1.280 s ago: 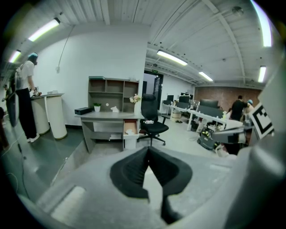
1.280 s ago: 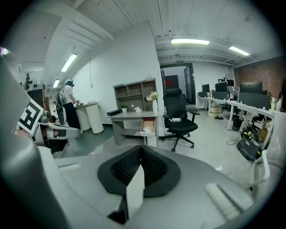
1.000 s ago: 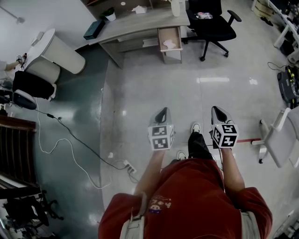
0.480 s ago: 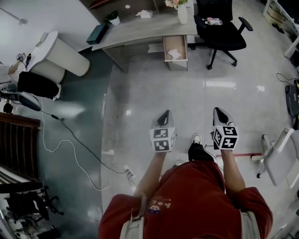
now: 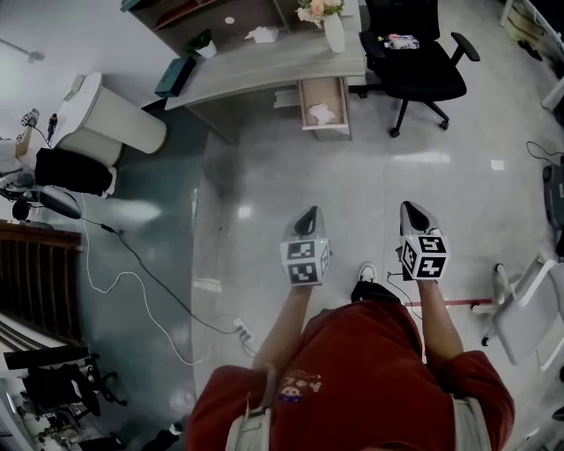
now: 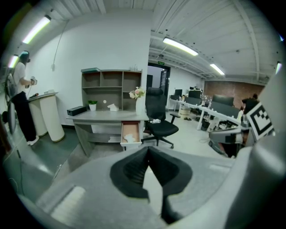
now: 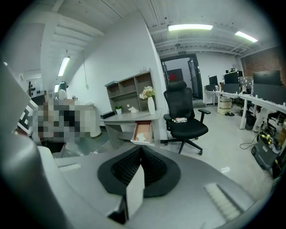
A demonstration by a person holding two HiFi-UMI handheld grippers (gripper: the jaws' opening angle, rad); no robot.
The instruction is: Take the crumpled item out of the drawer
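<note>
Nearest, the person's red shirt (image 5: 352,379) filled the bottom of the head view, with both forearms stretched forward over the pale floor (image 5: 370,176). One white shoe (image 5: 368,271) showed between the arms.

Left tongs (image 5: 306,217): clenched, tips together, nothing between them. Right tongs (image 5: 412,211): likewise clenched and empty, pads meeting at the tip in the right gripper view. Both were held side by side, apart from each other, pointing ahead and somewhat down, well short of the desk.

On the floor left of the person lay a power strip (image 5: 240,314) with a white cable trailing away toward the left wall. A white chair (image 5: 520,308) stood at the right edge.

Farther on, across open floor, the drawer (image 5: 328,92) stood pulled out from under the grey tabletop (image 5: 264,66), at its right end. The crumpled item (image 5: 321,113), white, lay inside the drawer, untouched, well apart from both tongs.

On the tabletop stood a white vase (image 5: 334,33) with flowers, above the drawer end. Along the back edge, leftward, sat another white crumpled scrap (image 5: 262,35), a small potted plant (image 5: 204,42), and a dark box (image 5: 176,75) at the left corner.

Just right of the drawer stood a black office chair (image 5: 414,62), with some small object on its seat, too small to identify. A shelf unit (image 5: 198,11) stood behind the desk; a white rounded stand (image 5: 115,110) stood off its left end
</note>
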